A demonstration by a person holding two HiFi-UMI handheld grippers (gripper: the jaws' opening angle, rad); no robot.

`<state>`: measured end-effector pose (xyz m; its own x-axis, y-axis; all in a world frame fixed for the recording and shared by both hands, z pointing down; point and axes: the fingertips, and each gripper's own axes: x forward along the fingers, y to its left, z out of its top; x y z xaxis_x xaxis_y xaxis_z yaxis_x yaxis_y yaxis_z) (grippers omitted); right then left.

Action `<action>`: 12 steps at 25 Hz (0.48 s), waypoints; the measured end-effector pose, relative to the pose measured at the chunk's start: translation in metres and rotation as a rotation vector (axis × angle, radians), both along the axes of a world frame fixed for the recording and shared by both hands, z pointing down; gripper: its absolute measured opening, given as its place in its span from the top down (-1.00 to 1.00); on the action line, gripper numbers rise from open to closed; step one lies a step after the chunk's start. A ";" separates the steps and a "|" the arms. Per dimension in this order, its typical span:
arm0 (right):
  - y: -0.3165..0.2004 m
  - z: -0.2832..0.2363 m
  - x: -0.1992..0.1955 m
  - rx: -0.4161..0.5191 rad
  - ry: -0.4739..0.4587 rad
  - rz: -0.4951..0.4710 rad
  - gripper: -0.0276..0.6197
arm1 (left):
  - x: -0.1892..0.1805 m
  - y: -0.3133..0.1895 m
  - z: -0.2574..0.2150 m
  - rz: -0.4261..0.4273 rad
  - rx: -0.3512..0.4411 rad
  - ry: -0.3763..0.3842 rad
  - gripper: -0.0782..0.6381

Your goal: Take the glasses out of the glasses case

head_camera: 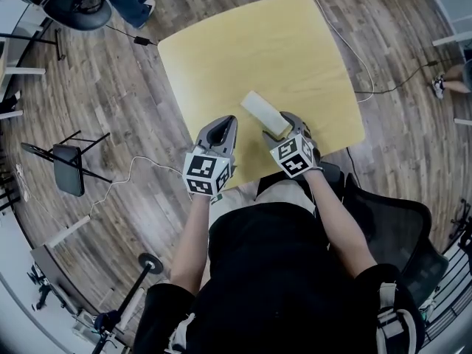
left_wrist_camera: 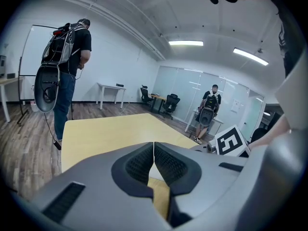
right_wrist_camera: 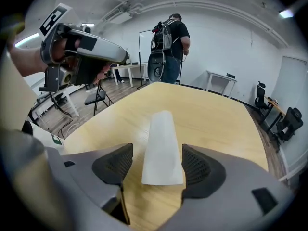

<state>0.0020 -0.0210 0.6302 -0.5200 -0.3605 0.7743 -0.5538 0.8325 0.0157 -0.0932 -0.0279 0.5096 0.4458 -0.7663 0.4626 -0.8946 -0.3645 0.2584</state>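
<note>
A closed white glasses case lies flat on the yellow table, near its front edge. In the right gripper view the case points away from me, and its near end sits between the jaws of my right gripper. Those jaws stand open, with a gap on each side of the case. My left gripper hovers over the table's front edge, left of the case and apart from it. In the left gripper view its pads meet with nothing between them. The glasses are hidden inside the case.
A person with a backpack stands past the table's far end. A black folding chair and cables lie on the wooden floor to the left. An office chair is behind me on the right. Desks and another person are far off.
</note>
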 end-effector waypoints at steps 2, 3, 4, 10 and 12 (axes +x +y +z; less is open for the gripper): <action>0.000 0.010 0.001 -0.001 0.028 -0.006 -0.07 | 0.002 0.002 0.013 0.016 -0.018 -0.015 0.71; -0.001 0.015 0.001 0.002 0.042 -0.010 -0.07 | 0.004 0.003 0.019 0.024 -0.026 -0.019 0.71; -0.001 0.018 0.001 0.007 0.055 -0.012 -0.07 | 0.005 0.003 0.024 0.031 -0.034 -0.019 0.71; -0.014 0.031 0.006 0.010 0.094 -0.003 -0.07 | 0.016 -0.004 0.040 0.059 -0.067 -0.013 0.71; -0.016 0.034 0.006 0.007 0.104 -0.009 -0.07 | 0.019 -0.007 0.045 0.067 -0.076 -0.015 0.71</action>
